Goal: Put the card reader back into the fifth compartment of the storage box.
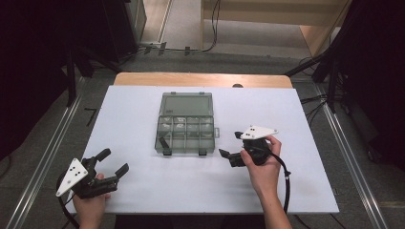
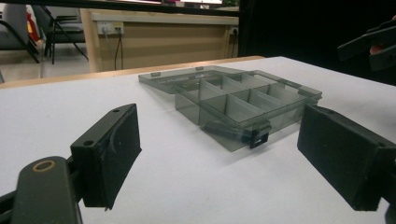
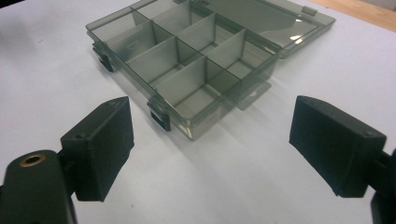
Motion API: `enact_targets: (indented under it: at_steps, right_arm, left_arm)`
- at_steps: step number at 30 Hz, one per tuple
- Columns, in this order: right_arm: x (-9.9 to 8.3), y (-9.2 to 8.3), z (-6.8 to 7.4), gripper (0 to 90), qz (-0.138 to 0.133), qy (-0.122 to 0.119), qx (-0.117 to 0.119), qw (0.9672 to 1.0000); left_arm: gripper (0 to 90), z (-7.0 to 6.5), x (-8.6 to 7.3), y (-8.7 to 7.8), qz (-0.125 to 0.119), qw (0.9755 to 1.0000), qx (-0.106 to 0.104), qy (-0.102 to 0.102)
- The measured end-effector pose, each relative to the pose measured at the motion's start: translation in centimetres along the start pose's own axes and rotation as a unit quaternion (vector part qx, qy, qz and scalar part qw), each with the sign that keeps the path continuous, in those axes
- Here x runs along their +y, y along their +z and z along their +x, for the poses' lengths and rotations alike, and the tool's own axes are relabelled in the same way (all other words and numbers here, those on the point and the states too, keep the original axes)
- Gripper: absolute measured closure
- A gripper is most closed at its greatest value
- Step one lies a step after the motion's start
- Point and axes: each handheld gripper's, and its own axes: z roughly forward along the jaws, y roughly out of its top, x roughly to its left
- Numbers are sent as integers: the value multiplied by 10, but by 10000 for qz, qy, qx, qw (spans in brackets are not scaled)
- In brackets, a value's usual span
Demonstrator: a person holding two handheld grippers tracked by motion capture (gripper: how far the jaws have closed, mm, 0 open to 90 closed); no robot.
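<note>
A smoky clear plastic organizer box (image 1: 185, 129) lies open in the middle of the white table (image 1: 143, 186), its lid flat behind it and its divided compartments facing up. A small dark piece rests in its front left compartment (image 1: 164, 141). My left gripper (image 1: 113, 161) sits at the table's front left, open, nothing between its jaws, pointed toward the box (image 2: 243, 105). My right gripper (image 1: 230, 144) is just right of the box's front right corner, open and empty, aimed at the box (image 3: 187, 70).
The white table top ends in a wooden strip (image 1: 200, 78) at the far side. Metal rails (image 1: 43, 157) run along both sides on the floor. Cables (image 1: 286, 186) trail from the grippers. In the left gripper view the right gripper's jaws (image 2: 369, 42) show at upper right.
</note>
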Motion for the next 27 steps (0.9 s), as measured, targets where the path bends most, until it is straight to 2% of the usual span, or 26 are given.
enact_targets:
  at_steps: [10,15,18,27]
  right_arm:
    - [-24,-23,-14,122,-177,119,-275,9994]
    - [-39,-34,-23,122,-292,295,-398,9983]
    - [-48,-39,-27,122,-346,388,-383,9979]
    - [-75,-60,-39,122,-578,517,-654,9948]
  left_arm:
    - [139,-1,0,0,12,10000,14,29]
    - [139,-1,0,0,20,10000,18,28]
    - [139,-1,0,0,16,10000,19,29]
    - [139,-2,0,0,25,10000,25,37]
